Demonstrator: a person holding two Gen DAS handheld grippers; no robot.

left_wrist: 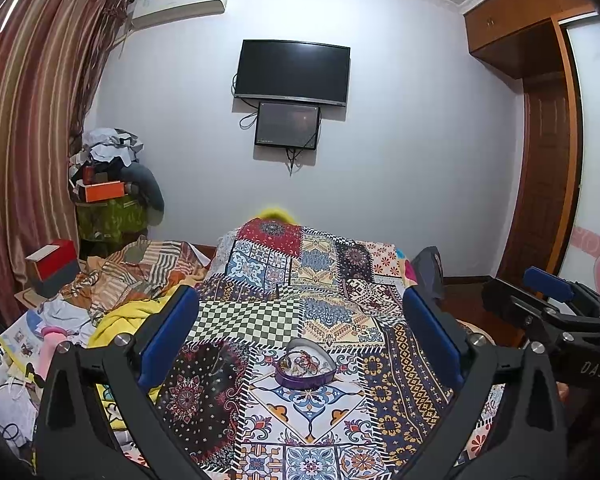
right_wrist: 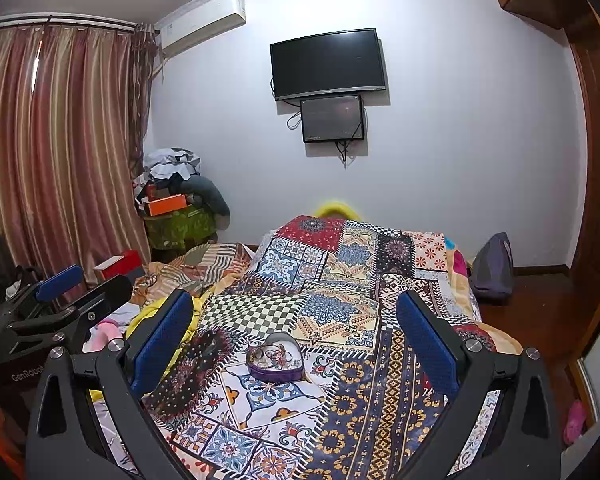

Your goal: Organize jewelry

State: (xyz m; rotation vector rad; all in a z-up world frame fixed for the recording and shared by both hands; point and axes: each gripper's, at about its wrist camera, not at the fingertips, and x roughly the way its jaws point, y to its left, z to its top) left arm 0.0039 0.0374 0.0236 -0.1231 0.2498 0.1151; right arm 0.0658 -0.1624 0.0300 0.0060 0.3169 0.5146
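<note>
Jewelry box (left_wrist: 305,368) (right_wrist: 275,361) open on patchwork quilt (left_wrist: 340,312).
Our left gripper (left_wrist: 300,336) and right gripper (right_wrist: 294,334) hover near the box, fingers spread, empty.

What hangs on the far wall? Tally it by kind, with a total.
Televisions: 1
Small screens: 1, just below the television
Air conditioners: 1, near the curtain
Total: 3

The right claw (right_wrist: 294,332) hangs wide open and empty above a patchwork quilt (right_wrist: 340,320) on the bed. Between its blue pads (right_wrist: 162,340) sits an open heart-shaped purple box (right_wrist: 275,362) of tangled jewelry. The left claw (right_wrist: 66,288) shows at far left.
</note>
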